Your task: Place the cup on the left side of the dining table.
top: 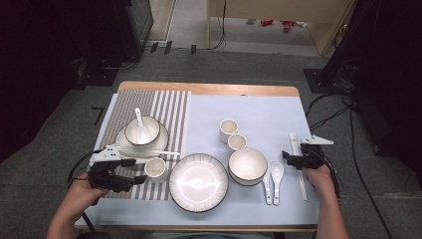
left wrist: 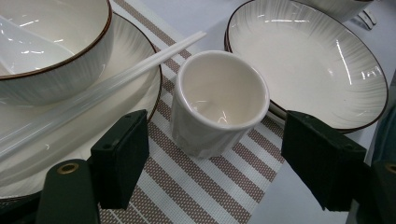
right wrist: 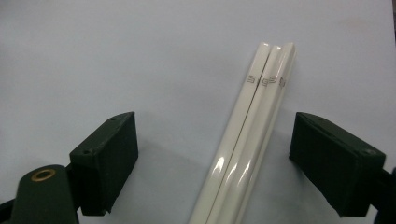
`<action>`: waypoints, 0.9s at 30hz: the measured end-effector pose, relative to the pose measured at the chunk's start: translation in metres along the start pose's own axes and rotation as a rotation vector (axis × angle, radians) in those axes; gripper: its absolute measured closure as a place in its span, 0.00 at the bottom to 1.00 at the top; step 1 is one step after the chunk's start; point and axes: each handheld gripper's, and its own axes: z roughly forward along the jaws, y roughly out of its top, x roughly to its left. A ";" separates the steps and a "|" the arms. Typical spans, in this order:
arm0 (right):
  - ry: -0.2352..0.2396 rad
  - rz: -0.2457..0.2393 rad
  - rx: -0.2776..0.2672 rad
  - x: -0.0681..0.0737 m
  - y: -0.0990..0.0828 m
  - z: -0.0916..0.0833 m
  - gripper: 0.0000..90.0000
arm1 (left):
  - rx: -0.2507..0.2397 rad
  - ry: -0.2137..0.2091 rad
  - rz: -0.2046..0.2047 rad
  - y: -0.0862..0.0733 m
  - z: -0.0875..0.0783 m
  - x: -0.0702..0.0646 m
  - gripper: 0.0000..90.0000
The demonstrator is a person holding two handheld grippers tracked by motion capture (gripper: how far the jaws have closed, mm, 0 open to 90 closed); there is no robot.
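Here, at lower left of the high view, the left gripper [top: 130, 171] stands spread, the small white cup [top: 156, 169] upright just beyond its jaws on the striped placemat [top: 169, 107]. At right, the right gripper [top: 288, 158] gapes astride glossy white chopsticks [top: 298, 164], untouched.

Cup [left wrist: 218, 100]: glossy glazed ceramic. Placemat [left wrist: 196, 182]: coarse woven weave, matt. Chopsticks [right wrist: 250, 140]: smooth, shiny. Table cover [right wrist: 116, 56]: matt.

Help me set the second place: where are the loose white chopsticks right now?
In the high view the chopsticks lie at the table's right edge, right of the two spoons, between the open right gripper.
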 end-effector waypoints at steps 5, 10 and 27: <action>0.000 0.000 0.000 0.000 0.000 0.000 0.17 | 0.003 -0.018 0.005 -0.004 0.001 0.002 0.27; 0.000 -0.001 0.001 0.000 0.000 0.000 0.17 | 0.009 -0.018 0.000 -0.008 0.003 0.004 0.27; -0.001 -0.001 0.002 0.000 0.000 0.000 0.17 | 0.024 -0.004 0.043 -0.019 0.016 0.008 0.27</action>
